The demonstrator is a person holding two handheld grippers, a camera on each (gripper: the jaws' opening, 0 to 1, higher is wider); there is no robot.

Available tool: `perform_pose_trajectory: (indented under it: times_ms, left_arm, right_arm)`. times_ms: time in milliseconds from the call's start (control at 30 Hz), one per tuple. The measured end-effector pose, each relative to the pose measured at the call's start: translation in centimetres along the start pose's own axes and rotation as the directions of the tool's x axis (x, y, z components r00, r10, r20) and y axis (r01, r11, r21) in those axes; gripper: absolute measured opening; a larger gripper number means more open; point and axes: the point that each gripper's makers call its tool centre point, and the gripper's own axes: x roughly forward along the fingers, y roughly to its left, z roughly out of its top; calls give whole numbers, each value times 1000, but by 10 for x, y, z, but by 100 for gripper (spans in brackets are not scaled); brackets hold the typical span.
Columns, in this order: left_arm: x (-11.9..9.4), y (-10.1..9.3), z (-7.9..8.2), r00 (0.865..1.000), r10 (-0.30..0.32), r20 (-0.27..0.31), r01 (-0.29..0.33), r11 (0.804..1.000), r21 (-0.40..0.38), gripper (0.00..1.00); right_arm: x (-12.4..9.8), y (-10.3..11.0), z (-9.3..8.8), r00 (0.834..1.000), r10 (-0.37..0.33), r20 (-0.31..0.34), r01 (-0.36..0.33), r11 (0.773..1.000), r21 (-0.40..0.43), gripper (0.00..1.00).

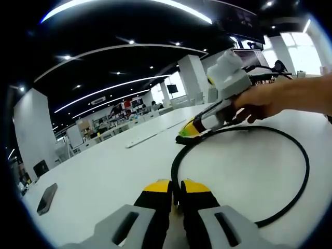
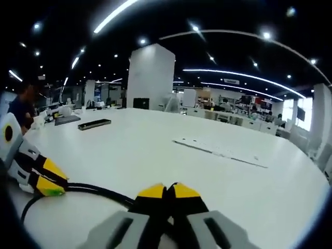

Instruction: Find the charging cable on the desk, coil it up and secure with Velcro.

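In the left gripper view, the left gripper (image 1: 175,188) is clamped on the black charging cable (image 1: 303,179), which loops across the white desk (image 1: 104,171); a hand (image 1: 262,101) holds the right gripper (image 1: 188,133) on its far end. In the right gripper view, that gripper (image 2: 167,192) pinches the cable (image 2: 96,190) beside the left gripper (image 2: 49,184); a phone (image 2: 94,124) lies farther off

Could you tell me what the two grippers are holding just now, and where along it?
Both grip the black charging cable: the left gripper and right gripper each pinch the loop at separate points.

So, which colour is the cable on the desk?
The cable is black, clearest in the left gripper view.
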Motion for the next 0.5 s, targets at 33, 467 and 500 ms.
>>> perform_pose_trajectory:
  times_ms: [33,467,500]
  left_arm:
    - [0,0,0,1000,0,0,0,1000,0,8]
    - [-1,0,0,1000,0,1,0,1000,2,8]
    - [0,0,0,1000,0,1,0,1000,2,8]
  right_arm:
    - [0,0,0,1000,1,1,-1,1000,13,6]
    - [-7,6,15,996,14,83,-21,996,87,9]
    - [-8,6,18,995,15,100,-24,996,89,9]
